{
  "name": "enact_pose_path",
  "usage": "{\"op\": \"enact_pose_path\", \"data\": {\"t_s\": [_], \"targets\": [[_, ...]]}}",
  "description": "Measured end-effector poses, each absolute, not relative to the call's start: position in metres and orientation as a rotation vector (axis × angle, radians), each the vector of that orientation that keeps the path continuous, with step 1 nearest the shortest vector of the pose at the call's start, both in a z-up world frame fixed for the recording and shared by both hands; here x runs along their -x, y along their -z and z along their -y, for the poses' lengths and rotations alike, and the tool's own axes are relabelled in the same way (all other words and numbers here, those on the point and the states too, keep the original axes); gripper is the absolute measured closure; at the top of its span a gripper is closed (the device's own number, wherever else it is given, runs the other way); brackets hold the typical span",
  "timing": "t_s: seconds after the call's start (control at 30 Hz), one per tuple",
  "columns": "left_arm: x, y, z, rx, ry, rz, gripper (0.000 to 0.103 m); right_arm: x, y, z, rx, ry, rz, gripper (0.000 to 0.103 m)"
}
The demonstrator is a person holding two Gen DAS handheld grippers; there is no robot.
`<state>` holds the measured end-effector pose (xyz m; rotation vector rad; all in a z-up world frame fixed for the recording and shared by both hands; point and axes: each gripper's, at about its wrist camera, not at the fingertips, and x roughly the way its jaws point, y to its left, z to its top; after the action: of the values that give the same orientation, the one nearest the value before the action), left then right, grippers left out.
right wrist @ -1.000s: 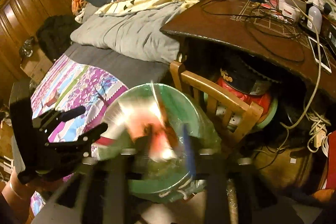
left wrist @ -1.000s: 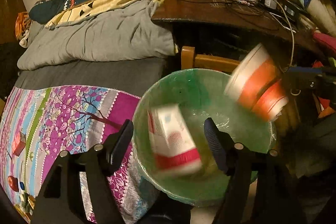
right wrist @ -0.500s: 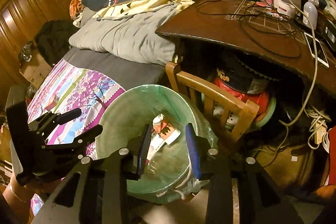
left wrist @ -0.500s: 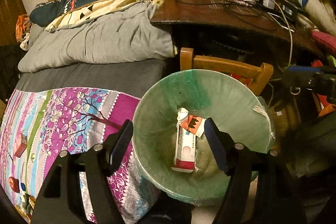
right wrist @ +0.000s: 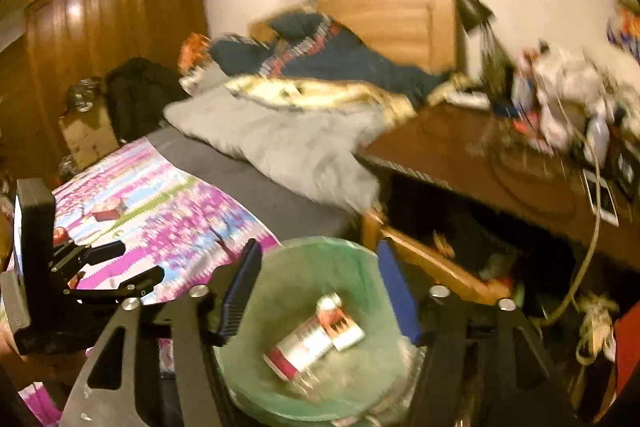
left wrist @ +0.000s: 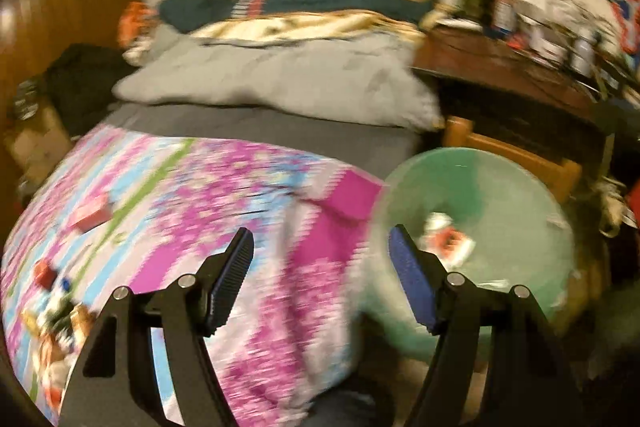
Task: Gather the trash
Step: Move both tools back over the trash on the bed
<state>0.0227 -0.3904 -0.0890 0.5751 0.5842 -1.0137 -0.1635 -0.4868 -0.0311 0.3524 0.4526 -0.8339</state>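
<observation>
Right gripper [right wrist: 316, 291] jaws are opening over the bin [right wrist: 280, 379], nothing between them; left gripper [left wrist: 320, 279] is sitting spread and empty. Carton [right wrist: 316, 337] is lying in the bin. Risk: scraps on the bedspread [left wrist: 168, 195] are getting missed in this blur, or a claw is snagging fabric.
</observation>
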Motion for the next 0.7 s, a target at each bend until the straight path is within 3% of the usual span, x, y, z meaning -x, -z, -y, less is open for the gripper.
{"op": "enact_pose_path", "data": {"t_s": [0.27, 0.7], "targets": [[-0.084, 0.083, 0.303, -0.454, 0.757, -0.576, 0.036, 0.102, 0.013, 0.432, -0.237, 0.718, -0.361, 0.032], [-0.156, 0.098, 0.144, -0.367, 0.458, -0.651, 0.036, -0.035, 0.03, 0.344, -0.21, 0.413, -0.459, 0.028]]}}
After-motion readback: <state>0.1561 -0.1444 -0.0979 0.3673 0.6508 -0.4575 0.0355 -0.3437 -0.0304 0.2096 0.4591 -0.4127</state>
